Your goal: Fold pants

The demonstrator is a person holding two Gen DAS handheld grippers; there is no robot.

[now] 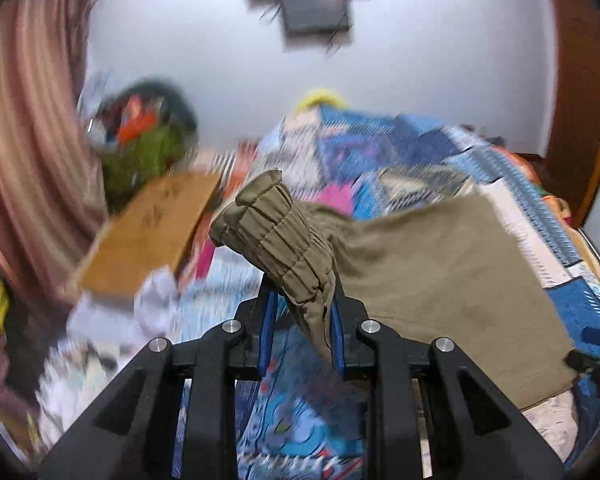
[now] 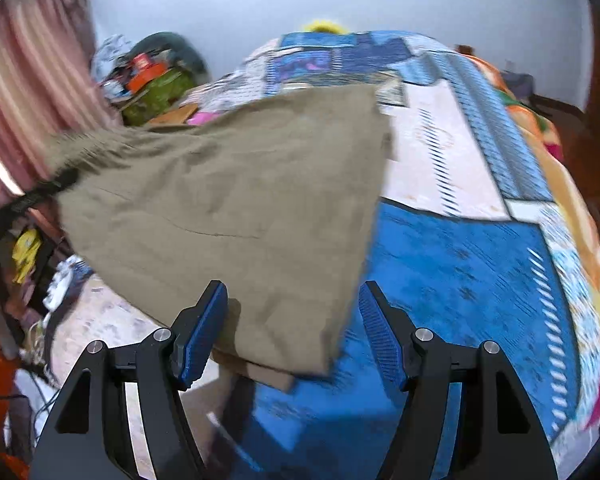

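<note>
Left hand-held gripper (image 1: 302,300): jaws closed on the gathered elastic waistband (image 1: 276,236) of the khaki pants (image 1: 440,276); the waistband stands bunched above the blue pads (image 1: 337,334), lifted clear of the bed; the rest of the garment trails rightward and down onto the patchwork bedspread (image 1: 400,152). To the left of the bed, a brown cardboard box (image 1: 152,224) and a striped pink curtain (image 1: 24,128), both blurred. Right hand-held gripper (image 2: 292,328): jaws apart, gripping nothing; the near corner of the pants (image 2: 236,208) lies between its blue pads (image 2: 382,336), touching the left pad, clear of the right; the fabric rises leftward from the bedspread (image 2: 460,264) toward the raised waistband; bare blue bedspread to the right.
</note>
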